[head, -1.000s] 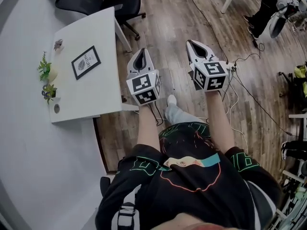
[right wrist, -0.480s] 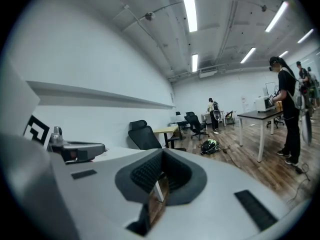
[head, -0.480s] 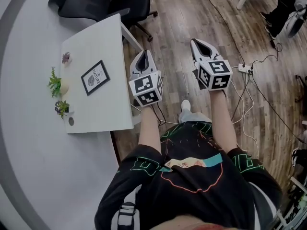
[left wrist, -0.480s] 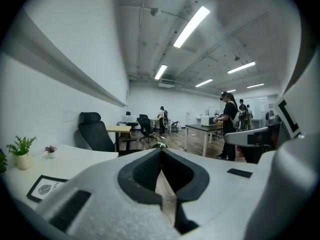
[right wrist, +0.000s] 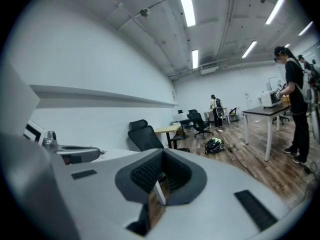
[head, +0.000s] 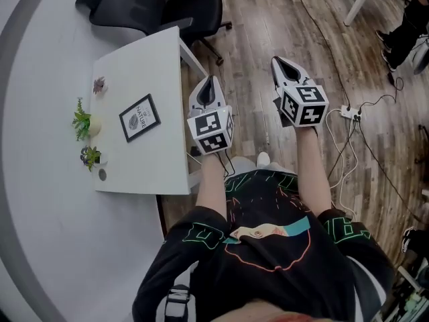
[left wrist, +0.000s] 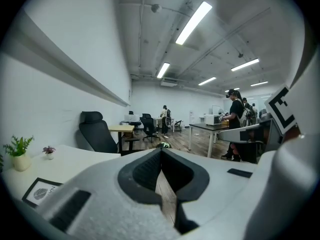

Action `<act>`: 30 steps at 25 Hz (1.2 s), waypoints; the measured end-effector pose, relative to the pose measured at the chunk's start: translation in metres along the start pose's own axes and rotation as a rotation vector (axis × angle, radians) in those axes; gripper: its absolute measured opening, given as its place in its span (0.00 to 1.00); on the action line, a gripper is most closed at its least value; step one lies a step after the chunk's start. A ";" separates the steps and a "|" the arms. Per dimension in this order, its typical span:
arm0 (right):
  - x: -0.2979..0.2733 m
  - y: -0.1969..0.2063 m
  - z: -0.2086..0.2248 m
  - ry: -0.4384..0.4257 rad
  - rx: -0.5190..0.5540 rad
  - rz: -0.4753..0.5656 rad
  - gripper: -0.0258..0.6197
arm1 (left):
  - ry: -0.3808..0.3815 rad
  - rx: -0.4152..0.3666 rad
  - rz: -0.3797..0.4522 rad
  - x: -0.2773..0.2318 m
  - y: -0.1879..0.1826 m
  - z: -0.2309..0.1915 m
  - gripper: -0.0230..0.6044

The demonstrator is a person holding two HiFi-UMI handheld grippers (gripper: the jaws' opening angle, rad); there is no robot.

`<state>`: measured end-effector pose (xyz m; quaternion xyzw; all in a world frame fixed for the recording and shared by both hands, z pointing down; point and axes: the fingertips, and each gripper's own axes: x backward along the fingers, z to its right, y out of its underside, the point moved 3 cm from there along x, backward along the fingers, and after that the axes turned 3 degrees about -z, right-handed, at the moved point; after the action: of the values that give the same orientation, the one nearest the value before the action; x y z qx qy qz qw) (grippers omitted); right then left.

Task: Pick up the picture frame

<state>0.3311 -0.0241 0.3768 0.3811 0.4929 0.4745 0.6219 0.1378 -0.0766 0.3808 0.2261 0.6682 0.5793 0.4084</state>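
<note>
While your left tool and right tool hang closed and empty over the floor, the picture frame lies flat on the white counter, left of both.

1. The picture frame is a small rectangle with a thin black border, a white mat and a dark leaf-like print in the middle. There is a little lettering, too small to read.
2. It lies flat, face up, on the white table, about midway between the table's near and far ends.
3. It is turned askew, so its sides run at a slant to the table's edges.
4. Two small green potted plants stand to its left along the wall-side edge, near it but apart from it.
5. In the left gripper view the picture frame shows low at the left, flat on the tabletop.
</note>
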 end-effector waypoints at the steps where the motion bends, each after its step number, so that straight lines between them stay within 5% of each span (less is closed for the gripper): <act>1: -0.006 -0.001 -0.007 -0.018 0.010 -0.006 0.05 | -0.018 0.014 -0.001 0.001 0.001 -0.009 0.05; 6: -0.037 -0.005 -0.046 -0.102 0.084 -0.032 0.05 | -0.115 0.105 0.018 0.003 0.001 -0.059 0.05; 16: -0.116 0.010 -0.081 -0.186 0.144 -0.142 0.05 | -0.169 0.246 0.009 -0.028 0.029 -0.118 0.05; 30: -0.238 0.066 -0.210 -0.493 0.199 -0.334 0.05 | -0.520 0.390 -0.111 0.015 0.100 -0.260 0.05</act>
<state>0.0970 -0.2351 0.4519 0.4574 0.4269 0.2088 0.7516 -0.0974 -0.1957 0.4712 0.4033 0.6512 0.3403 0.5454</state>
